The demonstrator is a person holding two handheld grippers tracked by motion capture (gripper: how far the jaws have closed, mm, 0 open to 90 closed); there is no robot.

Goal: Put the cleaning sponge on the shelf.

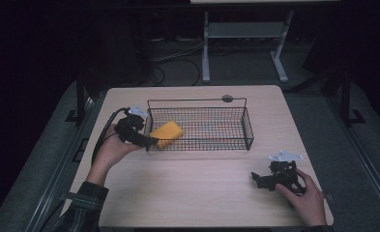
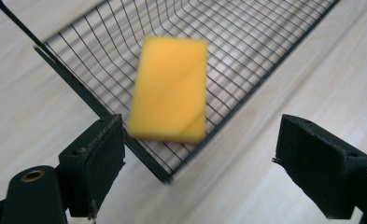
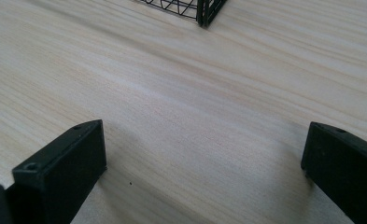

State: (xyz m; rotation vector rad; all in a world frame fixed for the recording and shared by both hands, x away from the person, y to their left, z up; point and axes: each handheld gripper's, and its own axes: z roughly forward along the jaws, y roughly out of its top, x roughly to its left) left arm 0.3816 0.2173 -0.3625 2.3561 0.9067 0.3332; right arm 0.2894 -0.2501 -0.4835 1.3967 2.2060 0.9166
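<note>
overhead, the left gripper point(image 1: 151, 140) sits at the left end of the wire basket point(image 1: 245, 126), its fingers spread and empty, and the yellow sponge point(image 1: 166, 134) lies just past them inside that end. the right gripper point(image 1: 260, 180) rests well apart on the worktop point(image 1: 192, 188), near its front right corner.

along the left gripper's own view, the sponge point(image 2: 169, 88) shows blurred between and beyond the two fingers point(image 2: 97, 163), over the basket's mesh point(image 2: 246, 51), touching neither. the step looks like a release into the basket; doing it well means keeping the fingers wide and drawing back clear of the rim.

from the right gripper's view, its fingers point(image 3: 64, 172) stand wide apart over bare wood, holding nothing, a basket corner point(image 3: 204, 9) far ahead.
</note>
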